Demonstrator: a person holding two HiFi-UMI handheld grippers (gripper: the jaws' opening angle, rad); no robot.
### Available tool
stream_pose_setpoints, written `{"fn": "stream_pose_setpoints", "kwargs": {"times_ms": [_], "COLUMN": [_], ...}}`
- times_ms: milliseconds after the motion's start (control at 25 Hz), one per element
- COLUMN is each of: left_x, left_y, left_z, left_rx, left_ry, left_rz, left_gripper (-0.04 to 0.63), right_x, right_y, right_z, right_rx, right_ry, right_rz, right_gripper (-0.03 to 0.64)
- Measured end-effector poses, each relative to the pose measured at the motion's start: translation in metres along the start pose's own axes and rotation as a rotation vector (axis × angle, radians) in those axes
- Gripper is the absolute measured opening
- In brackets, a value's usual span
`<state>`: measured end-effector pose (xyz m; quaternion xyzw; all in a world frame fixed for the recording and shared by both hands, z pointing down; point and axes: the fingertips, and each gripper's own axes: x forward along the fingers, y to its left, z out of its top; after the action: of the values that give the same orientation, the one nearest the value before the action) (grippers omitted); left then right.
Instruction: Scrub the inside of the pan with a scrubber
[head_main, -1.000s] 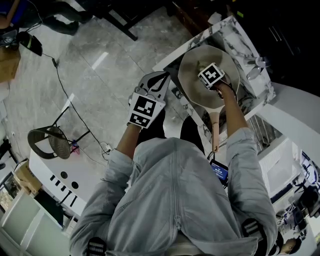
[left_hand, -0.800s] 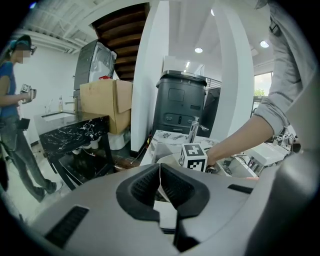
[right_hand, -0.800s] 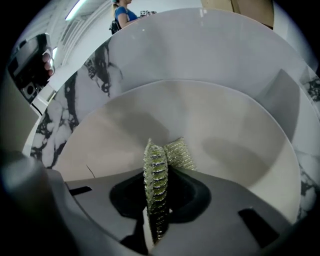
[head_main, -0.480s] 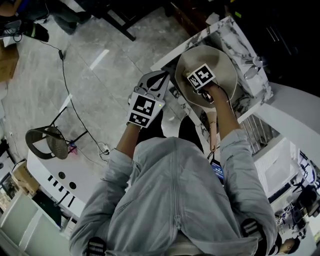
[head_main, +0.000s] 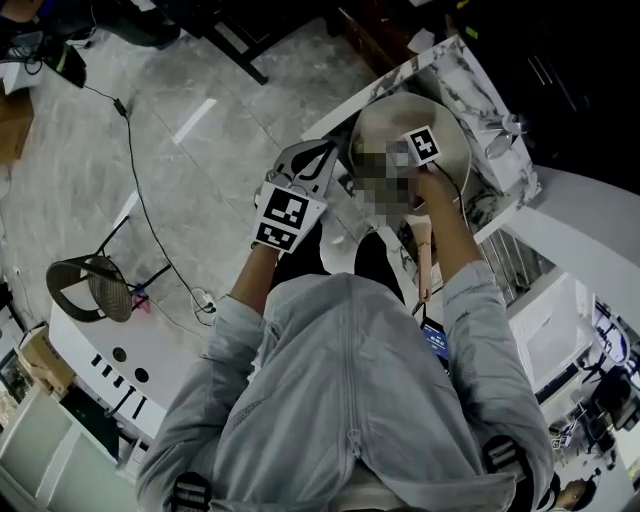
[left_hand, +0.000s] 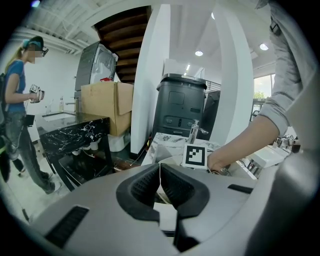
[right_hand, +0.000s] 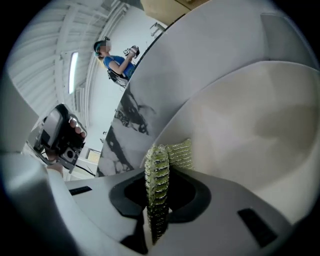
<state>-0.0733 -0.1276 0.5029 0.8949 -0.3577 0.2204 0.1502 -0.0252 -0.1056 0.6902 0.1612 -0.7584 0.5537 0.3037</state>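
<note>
Seen from above, a person (head_main: 350, 400) in a grey jacket stands at a marble-patterned sink (head_main: 480, 75). At far left a round-seated chair (head_main: 95, 285) stands on the pale floor, and a dark cable (head_main: 130, 150) trails past it.

The left gripper (head_main: 318, 160) is held out over the floor, just left of the sink and apart from the pan, with its marker cube (head_main: 288, 215) facing up. In the left gripper view its fingers (left_hand: 142, 187) are closed tip to tip with nothing between them; beyond them stand a cardboard box (left_hand: 106, 105), a dark bin (left_hand: 180, 112) and a tap (left_hand: 194, 131); a second person (left_hand: 15, 105) in blue stands at that view's left edge.

The pan (head_main: 445, 125), pale beige inside, sits in the sink; its wooden handle (head_main: 425, 262) points back toward the person's body. The right hand (head_main: 432, 185) reaches over the pan's bowl; from above, the tip of the tool it holds cannot be made out.

In the right gripper view, the right gripper (right_hand: 157, 200) has its fingers (right_hand: 185, 192) clamped narrow on a green-yellow mesh scrubber (right_hand: 157, 167), which stands edge-on between them. The scrubber's far end is folded against the pan's sloping inner wall, and the pale wall fills the right half of that view.
</note>
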Motion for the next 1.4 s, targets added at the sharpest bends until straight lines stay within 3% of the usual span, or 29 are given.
{"fn": "stream_pose_setpoints", "kwargs": {"times_ms": [240, 480, 760, 960, 1240, 1400], "left_x": [-0.006, -0.008, -0.008, -0.012, -0.018, -0.024], "left_y": [0.006, -0.003, -0.020, -0.035, -0.066, -0.091], "left_z": [0.010, 0.025, 0.048, 0.076, 0.129, 0.153], "left_rx": [0.007, 0.025, 0.063, 0.111, 0.227, 0.285], "left_ry": [-0.021, -0.041, -0.082, -0.131, -0.217, -0.259], "left_rz": [0.002, -0.010, -0.024, -0.041, -0.089, -0.126], "left_gripper": [0.025, 0.023, 0.024, 0.024, 0.025, 0.025], "right_x": [-0.022, -0.071, -0.169, -0.256, -0.339, -0.367], "right_y": [0.036, 0.055, 0.090, 0.119, 0.153, 0.175], "right_z": [0.011, 0.012, 0.015, 0.008, -0.012, -0.034], "right_rx": [0.007, -0.040, -0.136, -0.233, -0.417, -0.490], "right_ry": [-0.102, -0.202, -0.422, -0.643, -0.802, -0.842], "right_rz": [0.116, 0.105, 0.072, -0.092, -0.477, -0.654], "right_gripper": [0.081, 0.081, 0.081, 0.081, 0.081, 0.081]}}
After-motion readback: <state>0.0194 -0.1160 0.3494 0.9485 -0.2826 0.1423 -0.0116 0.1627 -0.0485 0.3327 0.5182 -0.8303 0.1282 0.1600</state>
